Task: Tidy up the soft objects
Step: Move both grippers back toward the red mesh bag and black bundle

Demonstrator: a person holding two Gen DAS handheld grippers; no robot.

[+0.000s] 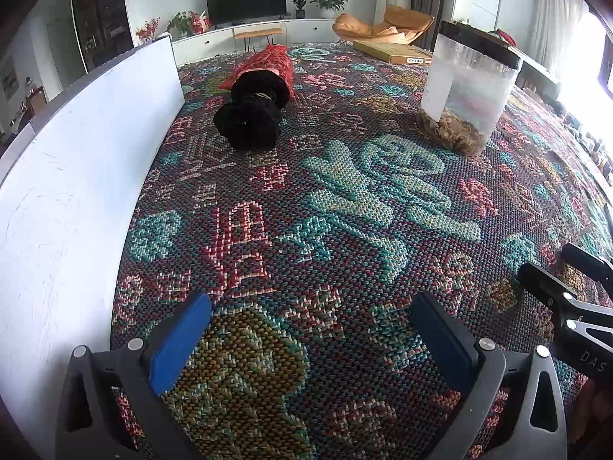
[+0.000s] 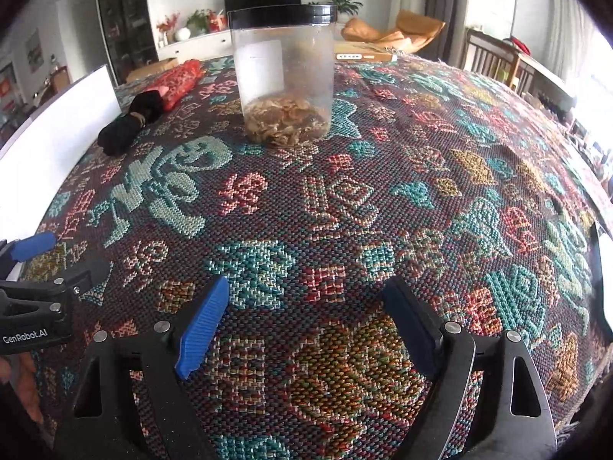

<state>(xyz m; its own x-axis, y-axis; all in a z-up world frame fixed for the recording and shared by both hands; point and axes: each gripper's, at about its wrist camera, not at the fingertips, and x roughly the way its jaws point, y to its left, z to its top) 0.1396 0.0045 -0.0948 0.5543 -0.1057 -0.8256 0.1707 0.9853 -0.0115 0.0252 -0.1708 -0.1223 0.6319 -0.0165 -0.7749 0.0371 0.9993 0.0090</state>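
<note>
A black soft bundle [image 1: 249, 122] tied with a cord lies on the patterned tablecloth [image 1: 345, 211], its far end inside a red patterned pouch [image 1: 274, 63]. It also shows at the far left in the right wrist view [image 2: 122, 132], with the red pouch [image 2: 178, 78] behind it. My left gripper [image 1: 310, 329] is open and empty, low over the cloth, well short of the bundle. My right gripper [image 2: 306, 322] is open and empty over the cloth, in front of the jar.
A clear plastic jar [image 1: 469, 92] with a black lid and brown dried pieces at the bottom stands on the cloth [image 2: 285, 73]. A white board [image 1: 76, 161] stands along the left. A flat tan box [image 1: 392, 51] lies at the far edge.
</note>
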